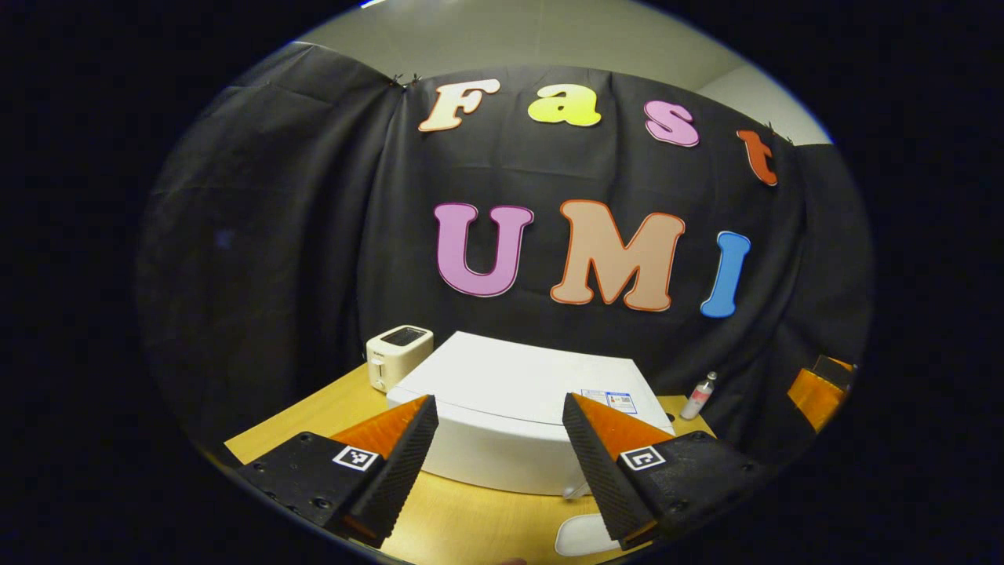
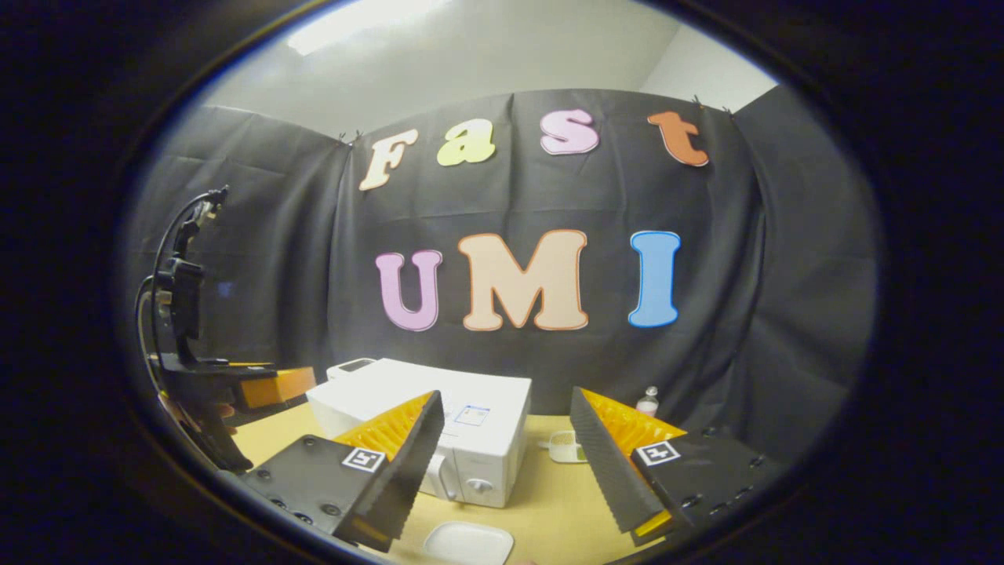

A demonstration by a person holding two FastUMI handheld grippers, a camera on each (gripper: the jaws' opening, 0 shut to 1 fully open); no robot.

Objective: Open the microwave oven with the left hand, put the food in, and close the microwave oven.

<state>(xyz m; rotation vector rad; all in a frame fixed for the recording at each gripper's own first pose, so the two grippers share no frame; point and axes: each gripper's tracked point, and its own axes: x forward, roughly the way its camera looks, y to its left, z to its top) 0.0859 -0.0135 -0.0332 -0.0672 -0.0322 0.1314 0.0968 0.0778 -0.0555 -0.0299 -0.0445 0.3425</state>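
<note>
White and boxy, the microwave oven (image 1: pixel 510 408) sits at lower centre of the left gripper view on the wooden bench (image 1: pixel 329 408), door apparently closed. The left gripper (image 1: pixel 498 459) hovers above it, fingers spread and empty. The right gripper (image 2: pixel 506 463) is likewise spread wide, holding nothing. A pale dish (image 2: pixel 468 541), possibly the food, lies at the bottom edge in front of the oven. Opening well means lowering the left gripper to the door handle (image 2: pixel 434 475), which is hard to make out, and pulling squarely outward.
</note>
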